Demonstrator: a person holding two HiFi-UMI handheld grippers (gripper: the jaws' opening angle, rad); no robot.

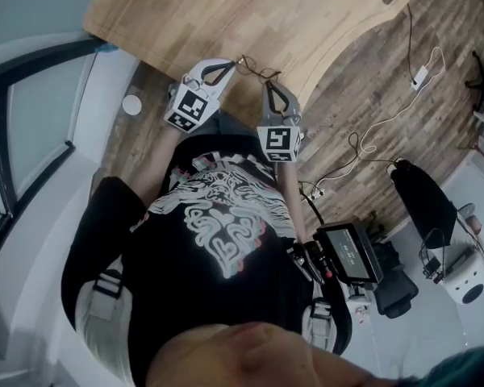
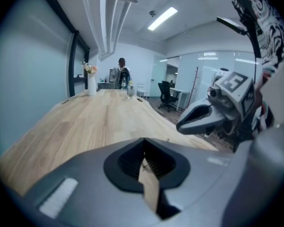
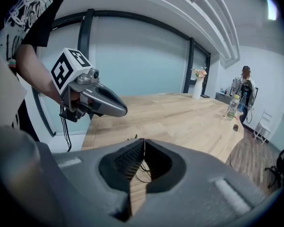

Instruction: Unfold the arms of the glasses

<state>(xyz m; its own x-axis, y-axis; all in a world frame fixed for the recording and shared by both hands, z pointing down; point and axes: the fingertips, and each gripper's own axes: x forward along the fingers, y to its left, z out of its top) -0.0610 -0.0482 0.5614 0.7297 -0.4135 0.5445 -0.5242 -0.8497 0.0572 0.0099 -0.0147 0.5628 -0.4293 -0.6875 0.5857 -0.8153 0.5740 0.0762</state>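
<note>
The glasses (image 1: 256,71) are a thin dark wire frame held just above the near edge of the wooden table (image 1: 250,14), between my two grippers. My left gripper (image 1: 232,67) is shut on the frame's left end and my right gripper (image 1: 268,85) on its right end. In the left gripper view the jaws (image 2: 143,140) meet at the tips, with a thin wire (image 2: 145,167) in the gap behind them. The right gripper (image 2: 180,126) shows at the right of that view. In the right gripper view the jaws (image 3: 143,140) are likewise closed over dark wire (image 3: 142,172). The left gripper (image 3: 124,111) is close by.
A vase of flowers (image 2: 91,82) and bottles (image 2: 130,90) stand at the table's far end, where a person (image 2: 121,72) is. On the floor are a white round lid (image 1: 131,104), trailing cables (image 1: 371,135) and a black chair (image 1: 423,200). A glass wall (image 1: 32,135) lies to the left.
</note>
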